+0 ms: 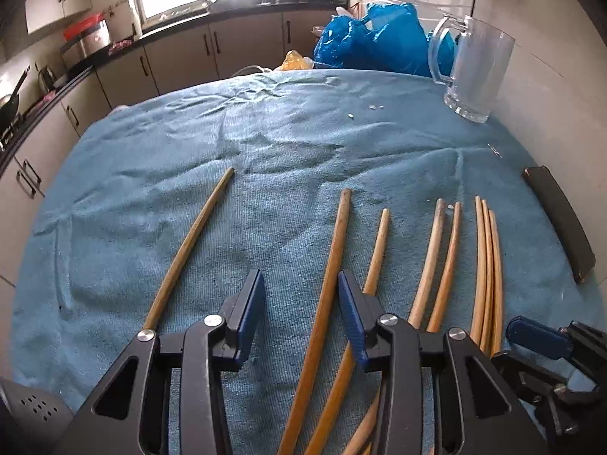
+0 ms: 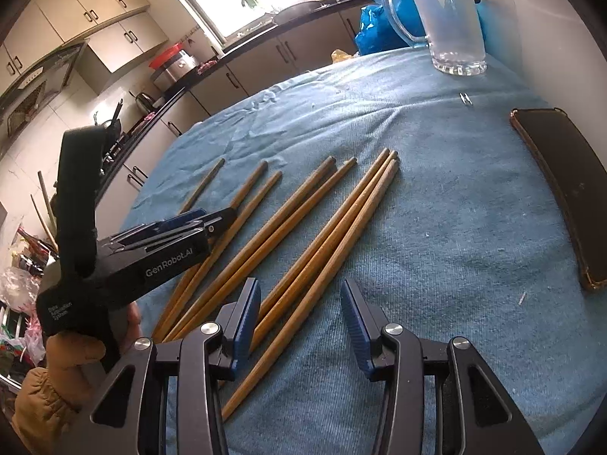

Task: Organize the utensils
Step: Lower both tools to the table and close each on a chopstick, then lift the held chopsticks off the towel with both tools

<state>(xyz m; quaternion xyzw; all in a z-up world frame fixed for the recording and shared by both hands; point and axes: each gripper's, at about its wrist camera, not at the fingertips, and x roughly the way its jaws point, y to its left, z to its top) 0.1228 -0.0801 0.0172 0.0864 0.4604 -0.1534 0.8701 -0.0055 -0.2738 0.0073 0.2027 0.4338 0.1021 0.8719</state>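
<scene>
Several wooden chopsticks [image 1: 436, 261] lie side by side on a blue towel [image 1: 288, 132], with one chopstick [image 1: 189, 242] apart at the left. My left gripper [image 1: 301, 303] is low over the towel, pointing down; one long chopstick [image 1: 330, 265] runs between its blue pads [image 1: 250, 311] with a gap on each side. In the right wrist view my right gripper [image 2: 301, 322] straddles the near ends of a bundle of three chopsticks [image 2: 341, 227], pads apart from them. The left gripper [image 2: 197, 223] shows there too, over the left chopsticks.
A clear glass mug [image 1: 474, 72] stands at the far right of the towel [image 2: 436, 151]. A dark phone-like case [image 2: 561, 197] lies along the right edge. A blue plastic bag [image 1: 379, 38] sits behind the table. Kitchen cabinets and a counter line the far left.
</scene>
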